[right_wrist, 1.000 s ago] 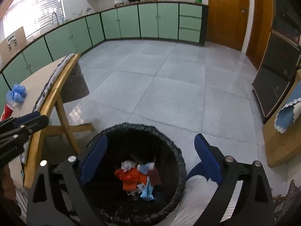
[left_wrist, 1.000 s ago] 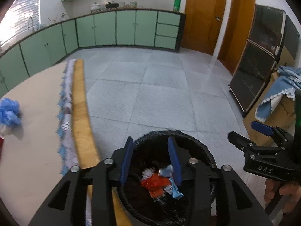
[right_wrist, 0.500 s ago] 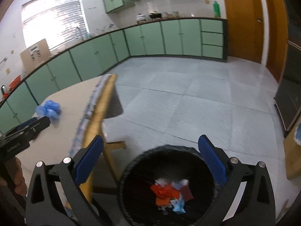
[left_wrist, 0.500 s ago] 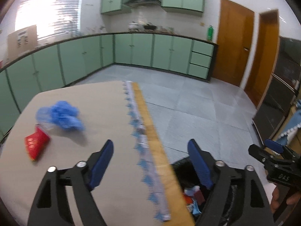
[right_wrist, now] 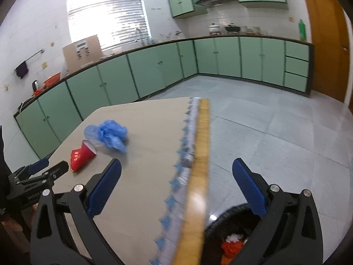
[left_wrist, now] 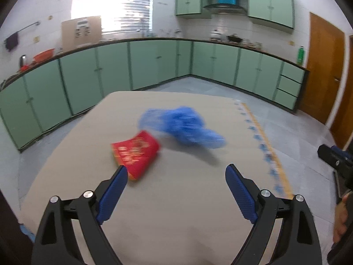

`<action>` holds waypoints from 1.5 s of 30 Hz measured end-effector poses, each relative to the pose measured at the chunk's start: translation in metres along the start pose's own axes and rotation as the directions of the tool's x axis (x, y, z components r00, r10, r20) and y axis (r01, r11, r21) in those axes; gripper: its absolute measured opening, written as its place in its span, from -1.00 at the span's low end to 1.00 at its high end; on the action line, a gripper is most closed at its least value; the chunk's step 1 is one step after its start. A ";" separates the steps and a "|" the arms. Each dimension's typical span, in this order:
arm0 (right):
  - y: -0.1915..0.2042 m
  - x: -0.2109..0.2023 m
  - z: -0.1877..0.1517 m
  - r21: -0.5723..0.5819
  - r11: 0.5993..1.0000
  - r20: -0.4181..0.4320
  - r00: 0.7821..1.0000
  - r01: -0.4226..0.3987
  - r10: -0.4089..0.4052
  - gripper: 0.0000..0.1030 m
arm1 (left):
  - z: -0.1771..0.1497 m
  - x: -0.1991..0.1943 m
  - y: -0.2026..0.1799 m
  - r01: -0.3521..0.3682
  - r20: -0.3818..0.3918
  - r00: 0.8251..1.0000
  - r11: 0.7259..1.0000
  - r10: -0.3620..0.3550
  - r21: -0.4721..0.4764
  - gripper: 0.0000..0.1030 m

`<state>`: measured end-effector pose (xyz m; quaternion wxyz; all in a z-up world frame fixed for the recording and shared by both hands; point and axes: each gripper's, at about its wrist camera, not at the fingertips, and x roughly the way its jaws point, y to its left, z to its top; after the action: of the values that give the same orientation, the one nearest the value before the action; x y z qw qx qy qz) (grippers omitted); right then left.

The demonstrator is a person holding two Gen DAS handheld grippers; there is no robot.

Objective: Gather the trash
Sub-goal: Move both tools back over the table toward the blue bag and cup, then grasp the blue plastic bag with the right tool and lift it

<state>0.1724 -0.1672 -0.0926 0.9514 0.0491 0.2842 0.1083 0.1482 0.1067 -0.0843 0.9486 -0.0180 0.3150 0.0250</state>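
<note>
Both handheld grippers have swung away from the black-lined round trash bin (right_wrist: 222,225), which filled their views a second ago, and now face the beige-covered table (left_wrist: 176,209). The left gripper (left_wrist: 176,190), whose blue pads stood fairly close together over the bin, has just been opening its jaws; they now stand wide apart with nothing between them, only bare tablecloth. The right gripper (right_wrist: 176,190) is likewise spread wide and empty, straddling the table's wooden edge and the blue-trimmed fringe of the cloth (right_wrist: 185,154) as seen from its own camera.

Part of the job looks done: in the right wrist view the bin sits on the floor just beside the table's near edge, and it already holds crumpled red-orange and white scraps (right_wrist: 231,243).

Two pieces of trash remain on the table. A flattened red paper cup with printed lettering (left_wrist: 135,152) lies just ahead of the left gripper's left pad, nearly in line with it. A crumpled blue plastic bundle, soft and thin like a disposable cover or bag (left_wrist: 183,125), lies just beyond and to the right of the cup, touching or almost touching it; motion blur leaves that unclear.

By these pictures the task is roughly mid-course, with those two pickups and drops still to come. The left gripper appears best placed for the cup.
</note>
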 end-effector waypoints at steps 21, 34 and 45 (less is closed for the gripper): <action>0.107 0.135 0.032 -0.163 0.986 -0.032 0.999 -0.047 0.042 0.90 | 0.002 0.050 0.083 -0.112 -0.029 0.994 0.990 0.110 -0.090 0.71; 0.135 0.185 0.036 -0.191 0.980 -0.136 0.990 -0.062 0.037 0.90 | 0.010 0.073 0.111 -0.153 -0.049 0.988 0.977 0.147 -0.152 0.71; 0.150 0.202 0.030 -0.209 0.964 -0.256 0.960 -0.166 0.110 -0.17 | 0.006 0.075 0.106 -0.130 -0.072 0.990 0.978 0.119 -0.163 0.71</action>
<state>0.3268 0.0250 -0.1516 0.8989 -0.0543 0.3795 0.2121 0.2051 0.2157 -0.1263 0.9302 -0.0785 0.3413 0.1102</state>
